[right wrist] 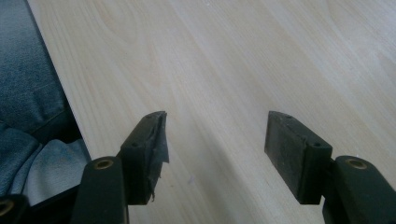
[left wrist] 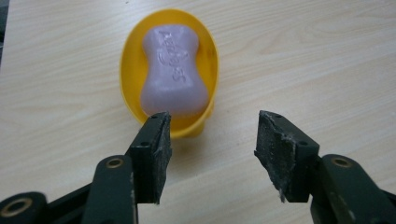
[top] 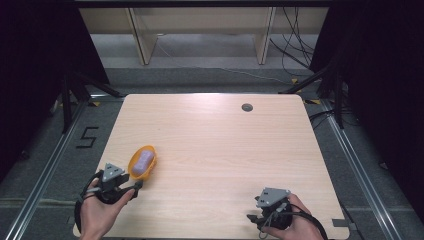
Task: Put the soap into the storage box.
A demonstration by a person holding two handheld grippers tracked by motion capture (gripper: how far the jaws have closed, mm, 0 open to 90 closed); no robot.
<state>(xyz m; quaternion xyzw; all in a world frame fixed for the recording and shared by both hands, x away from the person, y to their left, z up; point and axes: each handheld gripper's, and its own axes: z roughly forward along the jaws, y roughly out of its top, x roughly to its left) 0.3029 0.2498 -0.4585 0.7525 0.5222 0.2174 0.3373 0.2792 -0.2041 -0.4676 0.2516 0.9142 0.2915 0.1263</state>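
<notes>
A lilac soap bar (top: 143, 160) (left wrist: 173, 70) lies in a yellow oval dish (top: 134, 169) (left wrist: 132, 77) on the wooden table (top: 215, 145), near its front left. My left gripper (top: 137, 185) (left wrist: 212, 140) is just short of the dish's near end, open, with bare table between the jaws. Its left pad stands close to the dish rim without gripping it. My right gripper (top: 252, 212) (right wrist: 215, 140) rests at the front right edge of the table, open with nothing between the jaws.
A round grey cable port (top: 247, 107) sits in the table's far right part. Blue-jeaned legs (right wrist: 28, 107) lie past the table edge beside the right gripper. Dark stands and cables (top: 295, 55) surround the table on the floor.
</notes>
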